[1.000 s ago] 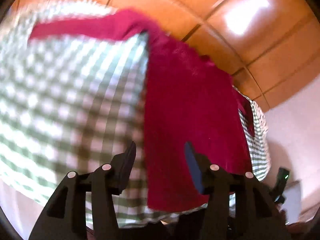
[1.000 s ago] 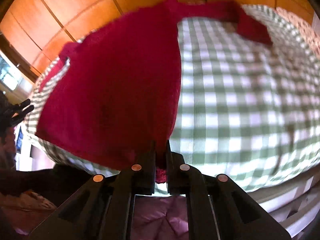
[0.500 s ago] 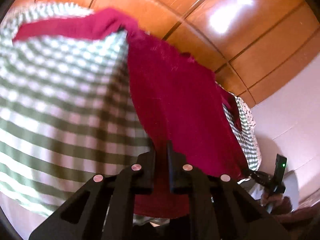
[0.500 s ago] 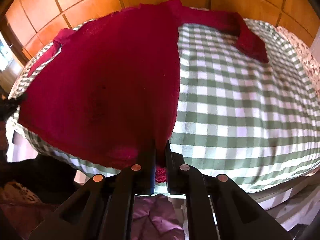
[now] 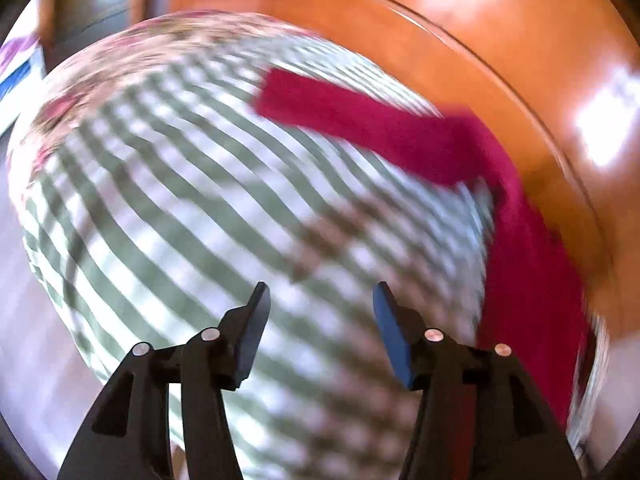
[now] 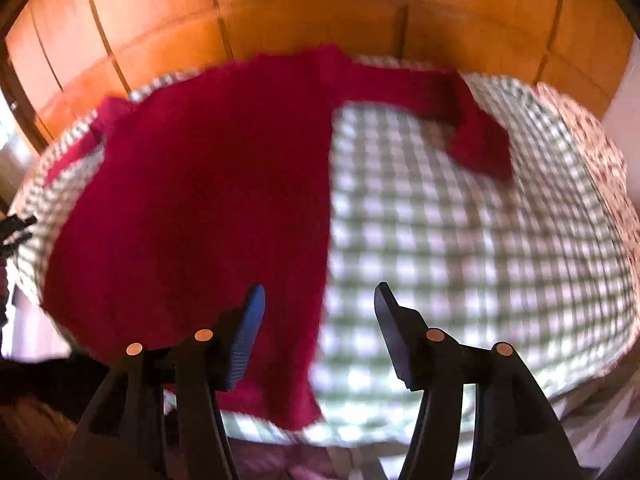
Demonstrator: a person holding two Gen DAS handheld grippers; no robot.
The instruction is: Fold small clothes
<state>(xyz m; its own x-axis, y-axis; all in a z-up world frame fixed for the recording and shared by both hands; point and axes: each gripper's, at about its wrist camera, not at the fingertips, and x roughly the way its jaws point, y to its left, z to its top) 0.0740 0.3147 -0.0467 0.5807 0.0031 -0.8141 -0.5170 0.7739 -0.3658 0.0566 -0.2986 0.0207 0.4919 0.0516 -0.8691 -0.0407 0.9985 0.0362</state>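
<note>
I count one red sweater (image 6: 192, 216), flat on the green-checked cover (image 6: 460, 248), one sleeve (image 5: 360, 124) stretched sideways. My left gripper (image 5: 318, 300) is opening, nothing between its jaws. My right gripper (image 6: 318, 300) is opening above the sweater's hem, gripping nothing.

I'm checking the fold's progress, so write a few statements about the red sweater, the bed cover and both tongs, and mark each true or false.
1. The dark red knitted sweater lies spread on the green-and-white checked bed cover. True.
2. The right tongs are clamped on the sweater's hem. False: their jaws are opening and the pads press on nothing; the sweater's edge lies below the gap.
3. The left tongs hold a sleeve. False: their jaws are opening over bare checked cover.
4. One sleeve stretches out sideways across the cover. True.
5. The sweater is already folded into a small square. False: body and sleeves lie unfolded.
</note>
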